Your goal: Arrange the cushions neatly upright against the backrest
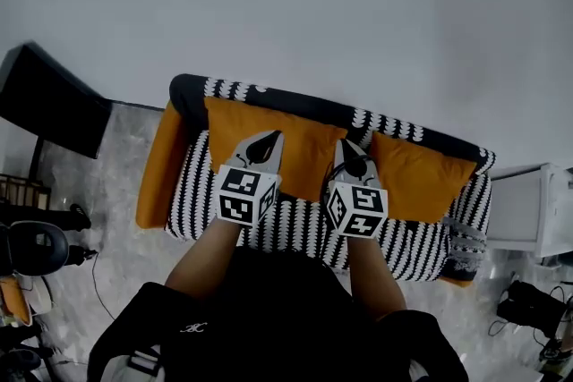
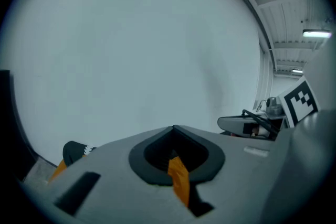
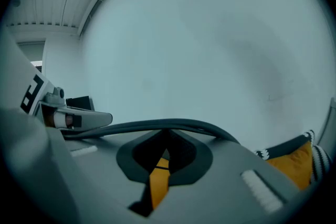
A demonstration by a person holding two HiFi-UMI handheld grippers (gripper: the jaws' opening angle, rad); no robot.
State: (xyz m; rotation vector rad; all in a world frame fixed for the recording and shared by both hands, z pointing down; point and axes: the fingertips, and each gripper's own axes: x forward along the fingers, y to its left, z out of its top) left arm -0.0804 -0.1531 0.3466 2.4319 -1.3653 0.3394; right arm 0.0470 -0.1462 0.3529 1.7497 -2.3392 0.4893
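A black-and-white patterned sofa (image 1: 304, 224) stands against a pale wall. A large orange cushion (image 1: 300, 148) hangs in front of its backrest, between my two grippers. My left gripper (image 1: 266, 143) is shut on the cushion near its middle, and a strip of orange fabric (image 2: 179, 178) shows pinched between the closed jaws. My right gripper (image 1: 351, 158) is shut on the cushion's right edge, with orange fabric (image 3: 157, 183) in its jaw slot too. A second orange cushion (image 1: 421, 176) leans against the backrest at the right. In both gripper views I face the bare wall.
A third orange cushion (image 1: 161, 165) lies along the sofa's left arm. A black cabinet (image 1: 54, 103) stands at the left, a white unit (image 1: 528, 210) at the right. An office chair (image 1: 36, 246) and cables (image 1: 528, 309) are on the marbled floor.
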